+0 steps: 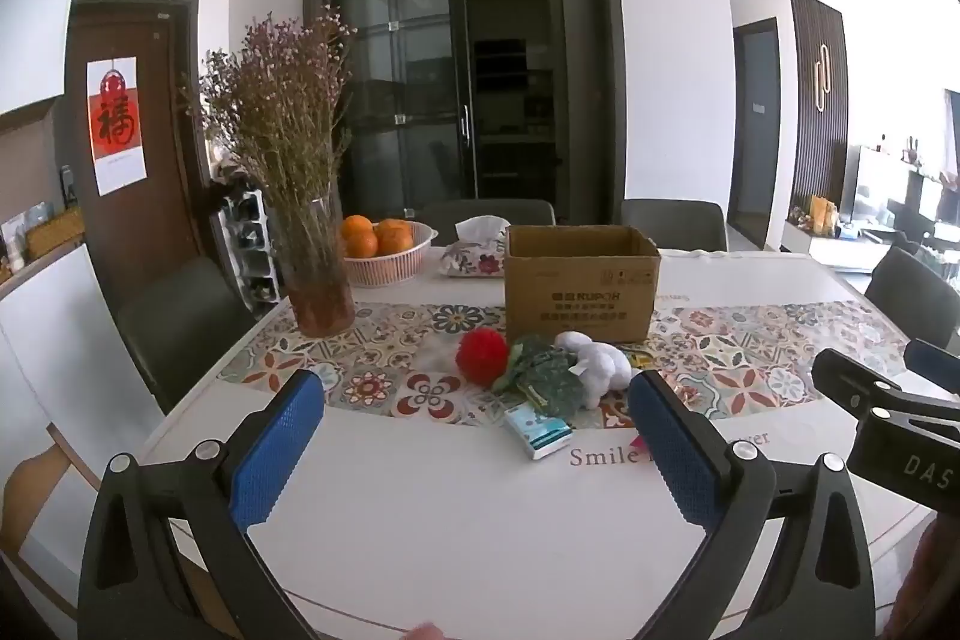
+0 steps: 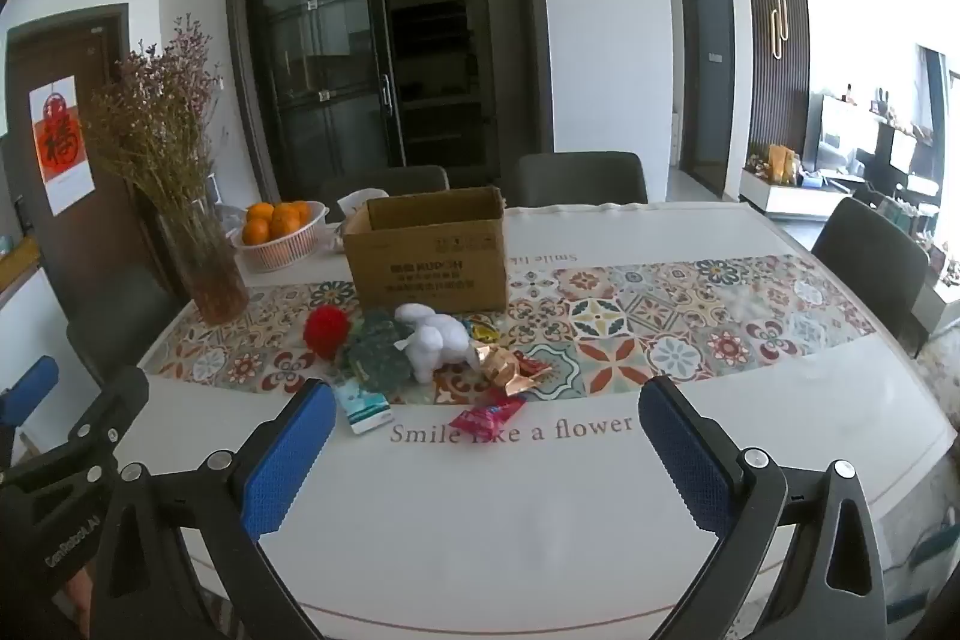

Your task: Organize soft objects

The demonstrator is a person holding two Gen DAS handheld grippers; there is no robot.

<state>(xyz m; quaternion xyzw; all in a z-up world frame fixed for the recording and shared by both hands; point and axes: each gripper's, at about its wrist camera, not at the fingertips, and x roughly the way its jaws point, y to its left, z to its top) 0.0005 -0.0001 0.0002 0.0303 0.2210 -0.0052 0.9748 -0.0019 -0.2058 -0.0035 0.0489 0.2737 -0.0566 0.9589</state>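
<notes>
An open cardboard box (image 1: pixel 579 283) (image 2: pixel 429 259) stands mid-table. In front of it lie a red pom-pom (image 1: pixel 482 356) (image 2: pixel 326 330), a green plush (image 1: pixel 543 377) (image 2: pixel 378 358), a white plush rabbit (image 1: pixel 600 361) (image 2: pixel 435 337), a tissue pack (image 1: pixel 537 433) (image 2: pixel 362 409) and snack wrappers (image 2: pixel 504 370). My left gripper (image 1: pixel 474 451) is open and empty, above the near table edge, short of the pile. My right gripper (image 2: pixel 486 451) is open and empty, to the pile's right. Each gripper shows at the other view's edge.
A glass vase of dried flowers (image 1: pixel 312 274) stands at the left on the table (image 1: pixel 420 508). A basket of oranges (image 1: pixel 384 250) and a tissue box (image 1: pixel 477 250) sit behind. Dark chairs (image 1: pixel 180 322) (image 2: pixel 870 256) surround the table.
</notes>
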